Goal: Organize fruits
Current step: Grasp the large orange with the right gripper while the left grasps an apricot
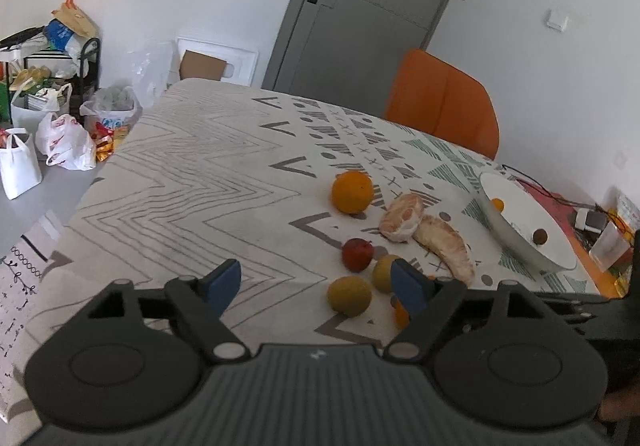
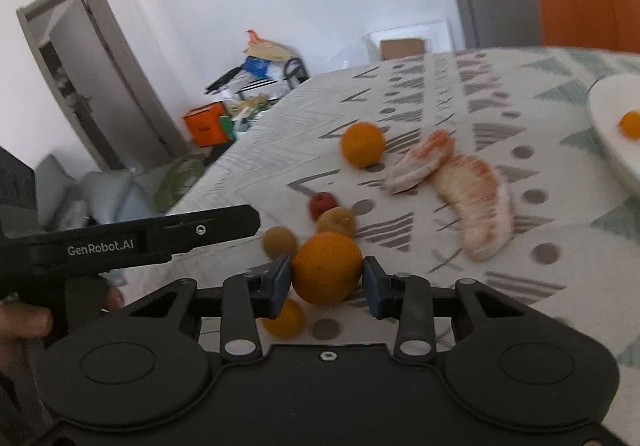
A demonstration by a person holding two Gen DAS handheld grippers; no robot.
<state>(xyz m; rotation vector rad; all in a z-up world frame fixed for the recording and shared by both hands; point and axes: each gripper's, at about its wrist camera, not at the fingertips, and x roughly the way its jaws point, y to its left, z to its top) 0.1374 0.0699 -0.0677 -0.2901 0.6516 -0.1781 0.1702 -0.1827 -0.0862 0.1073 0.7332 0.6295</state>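
Note:
My right gripper [image 2: 326, 280] is shut on a large orange [image 2: 327, 268], with a blue pad pressed against each side of it, low over the patterned tablecloth [image 2: 440, 94]. My left gripper [image 1: 316, 282] is open with nothing between its pads. Just past its right finger [image 1: 408, 284] lie two yellow-brown fruits [image 1: 349, 295] [image 1: 382, 272] and a small red fruit [image 1: 357, 254]. Farther out are another orange [image 1: 352, 192] and two peeled pomelo pieces [image 1: 402, 217] [image 1: 446, 248]. A white bowl [image 1: 520, 246] at the right holds a tiny orange fruit [image 1: 497, 204] and a brown ball [image 1: 540, 236].
An orange chair [image 1: 444, 106] stands behind the table by a grey door [image 1: 360, 6]. Bags and a rack [image 1: 52, 106] clutter the floor at the left. Cables and small items [image 1: 592, 222] lie at the table's right edge. A person's hand [image 2: 24, 322] grips the left gripper's black casing [image 2: 160, 236].

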